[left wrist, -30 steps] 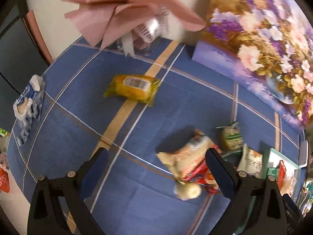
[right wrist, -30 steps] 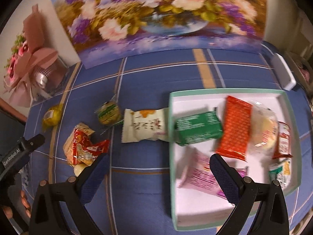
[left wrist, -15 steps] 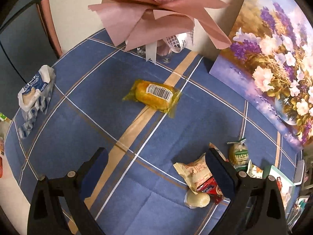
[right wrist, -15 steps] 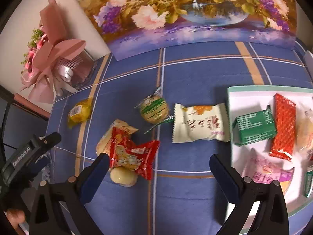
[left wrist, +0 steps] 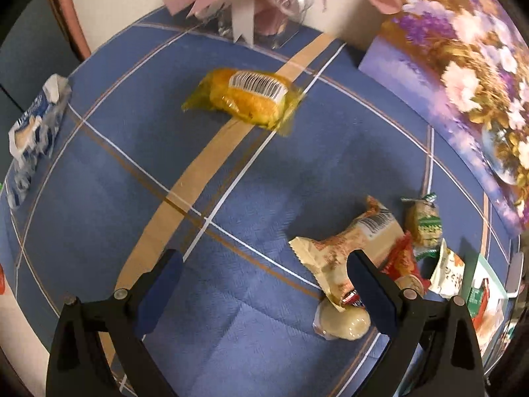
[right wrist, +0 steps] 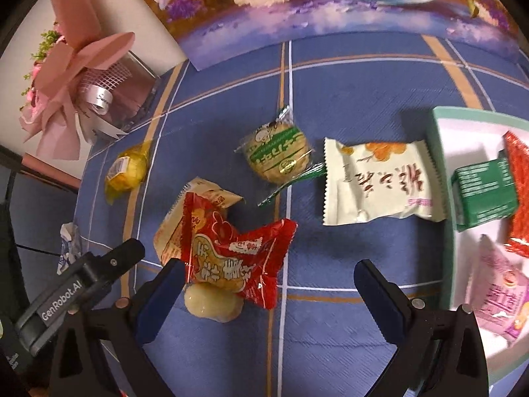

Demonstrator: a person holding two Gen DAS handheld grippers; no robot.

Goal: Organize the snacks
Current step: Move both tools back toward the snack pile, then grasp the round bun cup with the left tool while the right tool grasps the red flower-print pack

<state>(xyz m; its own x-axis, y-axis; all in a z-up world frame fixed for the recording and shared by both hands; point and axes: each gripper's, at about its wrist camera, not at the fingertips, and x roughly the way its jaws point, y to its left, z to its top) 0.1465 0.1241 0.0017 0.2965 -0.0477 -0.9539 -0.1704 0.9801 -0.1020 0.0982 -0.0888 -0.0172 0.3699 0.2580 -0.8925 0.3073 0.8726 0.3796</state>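
Observation:
My left gripper (left wrist: 264, 284) is open above the blue cloth, and the yellow wrapped cake (left wrist: 246, 97) lies well ahead of it. A beige packet (left wrist: 344, 248) sits by its right finger, over a pale round snack (left wrist: 344, 322). My right gripper (right wrist: 267, 284) is open too, just above the red packet (right wrist: 231, 261), which lies on the beige packet (right wrist: 185, 218) and the pale round snack (right wrist: 213, 304). Ahead lie a green-striped round cake (right wrist: 281, 154) and a white packet (right wrist: 380, 183). The tray (right wrist: 443, 165) at right holds several snacks.
A pink bouquet (right wrist: 76, 76) and a flower painting (right wrist: 330, 3) stand at the back. A blue-and-white tissue pack (left wrist: 33, 125) lies at the cloth's left edge. The left gripper's body (right wrist: 79, 284) shows at the lower left of the right wrist view.
My left gripper has come closer to the yellow cake and lower. My right gripper has moved left from the tray and down toward the red packet pile. Both stay open.

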